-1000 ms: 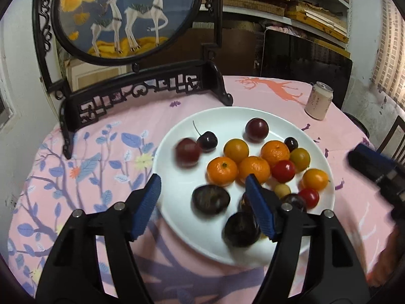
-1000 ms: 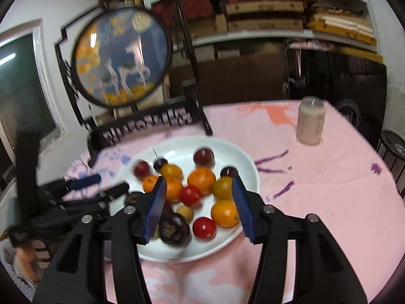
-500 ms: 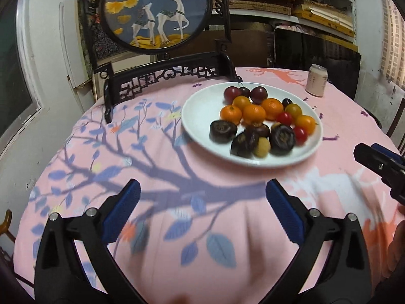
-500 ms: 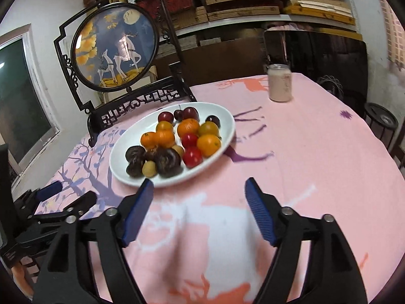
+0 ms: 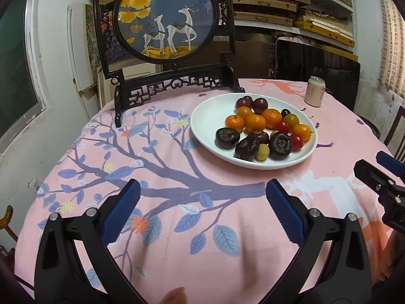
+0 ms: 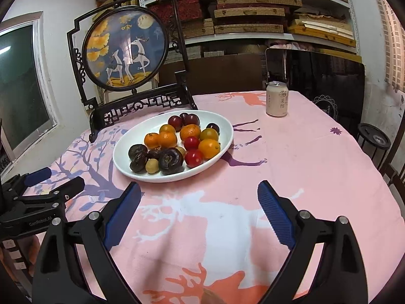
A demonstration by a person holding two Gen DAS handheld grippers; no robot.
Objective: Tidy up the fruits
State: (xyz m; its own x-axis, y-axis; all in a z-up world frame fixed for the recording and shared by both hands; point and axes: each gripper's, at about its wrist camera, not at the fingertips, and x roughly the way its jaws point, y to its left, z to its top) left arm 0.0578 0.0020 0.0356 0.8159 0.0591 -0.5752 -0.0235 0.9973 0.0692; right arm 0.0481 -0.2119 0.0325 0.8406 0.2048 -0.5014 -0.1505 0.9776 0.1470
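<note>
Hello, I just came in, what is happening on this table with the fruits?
A person holds two tongs over a round table covered with a pink cloth. Neither one holds anything: the left tongs are wide open and the right tongs are opening, with only cloth between their pads. All the fruit lies on the white plate, grouped by kind: oranges, red tomatoes, dark water chestnuts. A drink can stands apart behind.

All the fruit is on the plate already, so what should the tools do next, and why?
Probably nothing more than rest. Both the left tool and the right tool are empty and well short of the white plate, the right one's jaws opening, and the fruit sits there grouped by kind, like the oranges.
</note>
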